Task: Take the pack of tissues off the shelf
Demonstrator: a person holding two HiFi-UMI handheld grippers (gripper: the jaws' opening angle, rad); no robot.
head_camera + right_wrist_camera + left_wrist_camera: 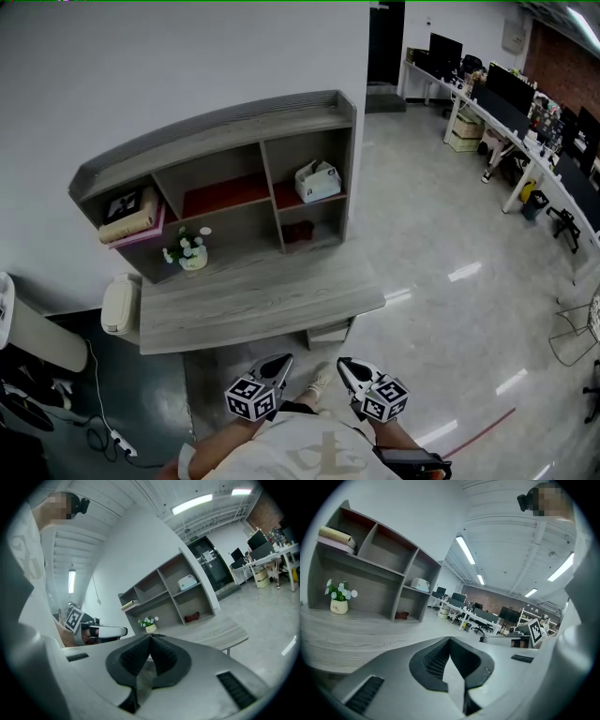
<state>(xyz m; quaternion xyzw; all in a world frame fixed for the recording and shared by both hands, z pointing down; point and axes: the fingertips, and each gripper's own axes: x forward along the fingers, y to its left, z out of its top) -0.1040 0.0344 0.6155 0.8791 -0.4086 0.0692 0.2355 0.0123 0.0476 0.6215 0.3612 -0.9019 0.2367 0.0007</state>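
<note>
The white pack of tissues (317, 180) (421, 584) (187, 581) stands in the upper right compartment of the grey shelf unit (216, 122) on the wooden desk (262, 300). My left gripper (281, 361) (450, 639) and right gripper (345, 364) (151, 636) are held side by side close to my body, short of the desk's front edge and far from the pack. Both point toward the shelf. Each has its jaws shut with the tips meeting and nothing between them.
A small flower pot (192, 253) stands under the shelf at the left, books (127, 225) lie in the left compartment, and a red thing (298, 232) sits in the lower right one. A white bin (117, 305) is beside the desk. Office desks with monitors (506, 103) line the right.
</note>
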